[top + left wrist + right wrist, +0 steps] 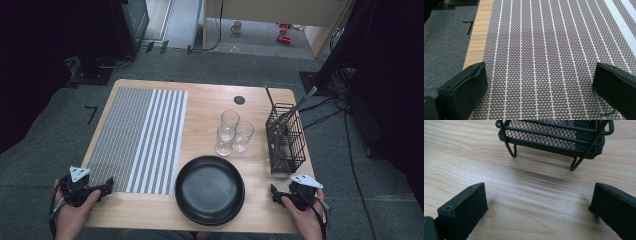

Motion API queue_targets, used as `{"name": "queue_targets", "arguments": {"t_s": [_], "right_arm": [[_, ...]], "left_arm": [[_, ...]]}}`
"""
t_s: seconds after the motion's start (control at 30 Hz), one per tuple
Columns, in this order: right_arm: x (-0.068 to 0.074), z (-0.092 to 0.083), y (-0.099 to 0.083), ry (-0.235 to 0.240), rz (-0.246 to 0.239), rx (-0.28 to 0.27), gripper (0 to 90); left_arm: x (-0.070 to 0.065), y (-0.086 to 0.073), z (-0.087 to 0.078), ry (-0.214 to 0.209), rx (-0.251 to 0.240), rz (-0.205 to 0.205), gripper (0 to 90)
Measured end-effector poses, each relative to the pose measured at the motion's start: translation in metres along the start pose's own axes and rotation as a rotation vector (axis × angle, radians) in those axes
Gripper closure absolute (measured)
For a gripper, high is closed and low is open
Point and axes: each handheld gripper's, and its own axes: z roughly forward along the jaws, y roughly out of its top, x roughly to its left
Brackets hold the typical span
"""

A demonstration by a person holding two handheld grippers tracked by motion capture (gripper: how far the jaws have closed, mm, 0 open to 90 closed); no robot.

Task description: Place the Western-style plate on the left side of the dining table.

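A black plate (pixel 210 189) sits at the table's front middle. Behind it stand three clear glasses (pixel 233 132) in a cluster. To their right is a black wire cutlery basket (pixel 284 137) with utensils standing in it; its feet and mesh floor (pixel 554 135) fill the top of the right gripper view. A striped woven placemat (pixel 137 137) covers the table's left half. My left gripper (pixel 109 186) rests at the mat's front left corner, jaws wide open over the weave (pixel 541 62). My right gripper (pixel 273 193) lies at the front right, open over bare wood (pixel 536 195).
The wooden table (pixel 205 107) has a round black cable port (pixel 239 100) near its far edge. Grey carpet surrounds it, with cables and dark equipment stands at both sides and a mug (pixel 236 27) on the floor far behind.
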Motion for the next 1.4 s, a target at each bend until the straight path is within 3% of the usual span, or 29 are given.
{"name": "queue_targets", "arguments": {"t_s": [0.17, 0.27, 0.33, 0.5, 0.67, 0.93, 1.23, 1.4], "right_arm": [[0.002, 0.001, 0.002, -0.002, 0.004, 0.003, 0.2], [0.005, 0.001, 0.004, -0.002, 0.013, 0.014, 0.2], [0.007, -0.003, 0.006, 0.002, 0.023, -0.006, 0.2], [0.012, -0.016, 0.015, 0.030, 0.031, -0.045, 0.2], [0.021, -0.028, 0.023, 0.036, 0.029, -0.063, 0.2], [0.036, -0.046, 0.031, 0.040, 0.004, -0.090, 0.2], [0.052, -0.049, 0.040, 0.071, -0.016, -0.089, 0.2], [0.061, -0.049, 0.043, 0.088, -0.017, -0.095, 0.3]], "left_arm": [[0.001, -0.001, -0.002, -0.010, 0.006, 0.010, 0.0], [0.002, -0.001, -0.006, 0.015, -0.018, -0.001, 0.0], [0.003, 0.000, -0.011, -0.007, -0.047, -0.036, 0.0], [-0.002, 0.004, -0.022, -0.038, -0.091, -0.046, 0.0], [-0.014, 0.011, -0.029, -0.051, -0.124, -0.040, 0.0], [-0.038, 0.029, -0.031, -0.121, -0.150, 0.001, 0.0], [-0.063, 0.038, -0.032, -0.168, -0.162, 0.047, 0.0], [-0.072, 0.041, -0.031, -0.183, -0.167, 0.045, 0.0]]}}
